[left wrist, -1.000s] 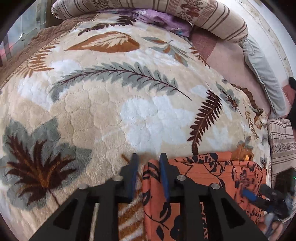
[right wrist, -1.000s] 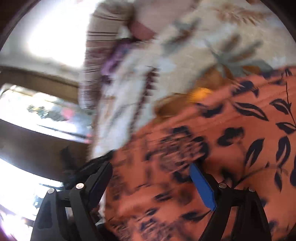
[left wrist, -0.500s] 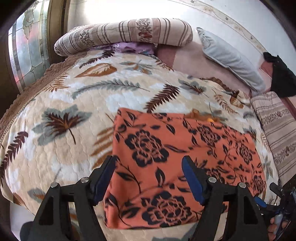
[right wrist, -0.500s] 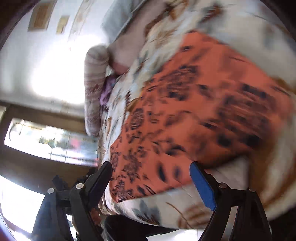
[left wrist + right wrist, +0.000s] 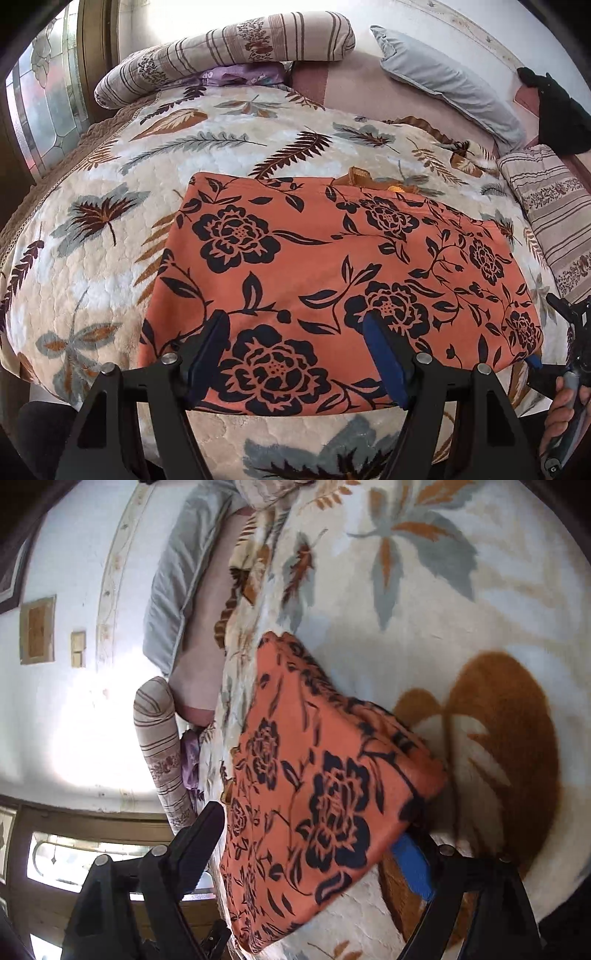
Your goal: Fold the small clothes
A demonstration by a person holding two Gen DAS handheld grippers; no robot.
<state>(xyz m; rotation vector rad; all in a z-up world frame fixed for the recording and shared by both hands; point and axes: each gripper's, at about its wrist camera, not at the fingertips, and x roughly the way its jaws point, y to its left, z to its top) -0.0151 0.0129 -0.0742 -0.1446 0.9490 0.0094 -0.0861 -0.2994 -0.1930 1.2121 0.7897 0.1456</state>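
An orange cloth with black flowers (image 5: 332,266) lies folded flat on the leaf-patterned blanket (image 5: 221,155), near the bed's front edge. My left gripper (image 5: 293,325) hovers over the cloth's near edge, jaws wide open, with nothing pressed between them. In the right wrist view the same cloth (image 5: 314,794) fills the space between the spread fingers of my right gripper (image 5: 308,834). Its blue pad (image 5: 412,860) sits at the cloth's corner, partly hidden by it. That gripper (image 5: 546,343) also shows at the cloth's right corner, held by a hand (image 5: 565,398).
A striped bolster (image 5: 229,48) and a purple cloth (image 5: 240,75) lie at the head of the bed. A grey pillow (image 5: 447,81) and a black garment (image 5: 557,114) are at the back right, with a striped folded quilt (image 5: 550,206) at the right. A stained-glass window (image 5: 44,110) is at the left.
My left gripper let go of the cloth's edge, opened wide and drew back, so the whole cloth now shows. The right gripper rolled and drew back to the cloth's corner, still open.
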